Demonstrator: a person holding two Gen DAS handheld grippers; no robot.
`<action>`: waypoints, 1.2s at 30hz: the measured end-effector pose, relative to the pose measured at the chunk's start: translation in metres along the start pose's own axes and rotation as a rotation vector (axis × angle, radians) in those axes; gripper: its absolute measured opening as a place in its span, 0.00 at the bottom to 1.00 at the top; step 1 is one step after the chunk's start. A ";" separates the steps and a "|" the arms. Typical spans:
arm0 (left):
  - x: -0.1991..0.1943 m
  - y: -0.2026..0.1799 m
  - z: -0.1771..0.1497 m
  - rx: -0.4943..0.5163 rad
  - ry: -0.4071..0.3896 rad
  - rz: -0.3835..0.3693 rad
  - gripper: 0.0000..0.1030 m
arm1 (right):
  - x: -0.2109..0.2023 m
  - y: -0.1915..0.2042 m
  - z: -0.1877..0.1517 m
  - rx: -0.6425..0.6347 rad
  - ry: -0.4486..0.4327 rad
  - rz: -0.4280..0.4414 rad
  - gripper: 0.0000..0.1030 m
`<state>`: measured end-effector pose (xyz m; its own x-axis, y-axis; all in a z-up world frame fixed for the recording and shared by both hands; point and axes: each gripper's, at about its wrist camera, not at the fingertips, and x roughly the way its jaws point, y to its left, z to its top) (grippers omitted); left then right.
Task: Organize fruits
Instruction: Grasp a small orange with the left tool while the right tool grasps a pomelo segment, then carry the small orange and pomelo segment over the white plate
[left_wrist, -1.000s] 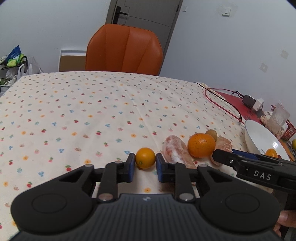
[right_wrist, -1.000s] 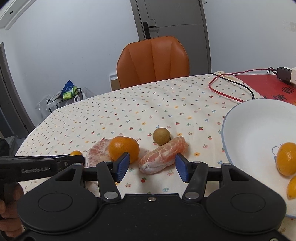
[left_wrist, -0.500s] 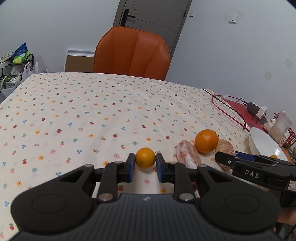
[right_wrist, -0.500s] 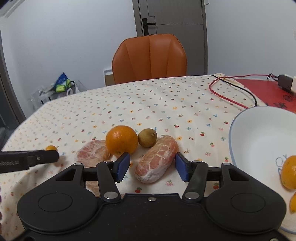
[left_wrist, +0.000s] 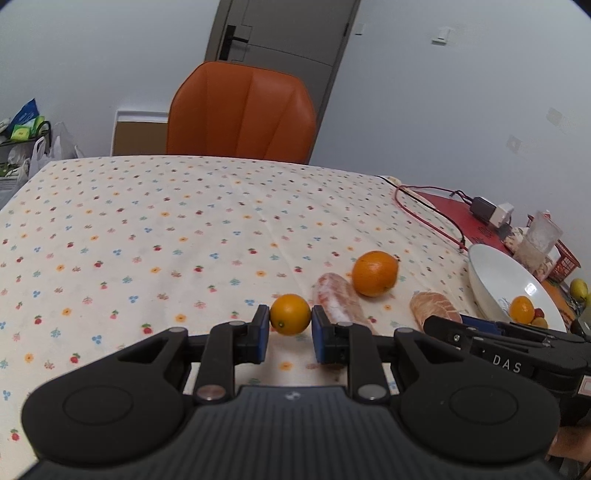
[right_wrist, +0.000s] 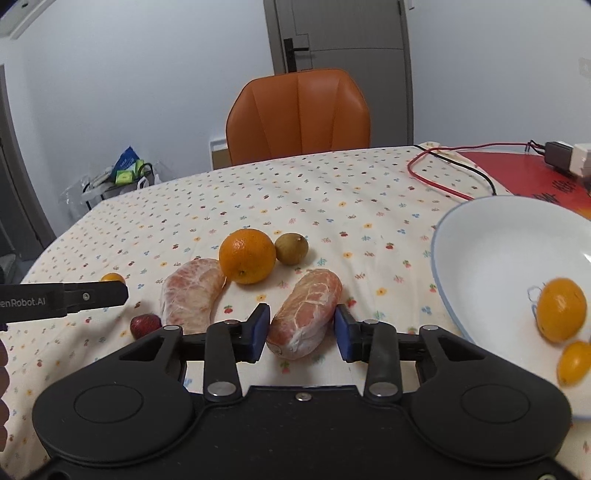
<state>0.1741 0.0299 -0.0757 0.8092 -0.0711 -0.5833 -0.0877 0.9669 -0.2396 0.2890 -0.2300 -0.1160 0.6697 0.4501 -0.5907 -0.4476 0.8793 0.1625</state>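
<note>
My left gripper (left_wrist: 290, 334) is shut on a small orange fruit (left_wrist: 290, 314), held just above the flowered tablecloth. My right gripper (right_wrist: 301, 332) straddles a peeled pomelo segment (right_wrist: 304, 312), jaws open with a small gap on each side. A second pomelo segment (right_wrist: 192, 293), a large orange (right_wrist: 246, 255), a brown kiwi-like fruit (right_wrist: 291, 248) and a small red fruit (right_wrist: 145, 325) lie on the cloth. The white bowl (right_wrist: 491, 243) at the right holds two small oranges (right_wrist: 561, 309).
An orange chair (right_wrist: 298, 117) stands at the table's far side. A red cable (right_wrist: 428, 177) and a power adapter (right_wrist: 559, 155) lie on a red mat at the far right. A plastic cup (left_wrist: 537, 240) and a red basket (left_wrist: 565, 258) stand behind the bowl.
The right gripper has moved forward over the pomelo segment and its jaws have narrowed around it. The left gripper has lifted the small orange and shifted left, away from the other fruit.
</note>
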 end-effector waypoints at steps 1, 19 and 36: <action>0.000 -0.003 0.000 0.004 -0.001 -0.001 0.22 | -0.003 -0.001 -0.001 0.007 -0.005 0.001 0.34; -0.008 -0.051 -0.004 0.070 -0.012 -0.026 0.22 | -0.047 -0.026 -0.008 0.058 -0.098 0.057 0.20; 0.007 -0.119 0.007 0.152 -0.029 -0.116 0.22 | -0.089 -0.069 0.003 0.102 -0.203 0.004 0.19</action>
<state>0.1943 -0.0843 -0.0458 0.8256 -0.1793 -0.5351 0.0940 0.9786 -0.1830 0.2624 -0.3300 -0.0723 0.7785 0.4663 -0.4201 -0.3951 0.8842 0.2491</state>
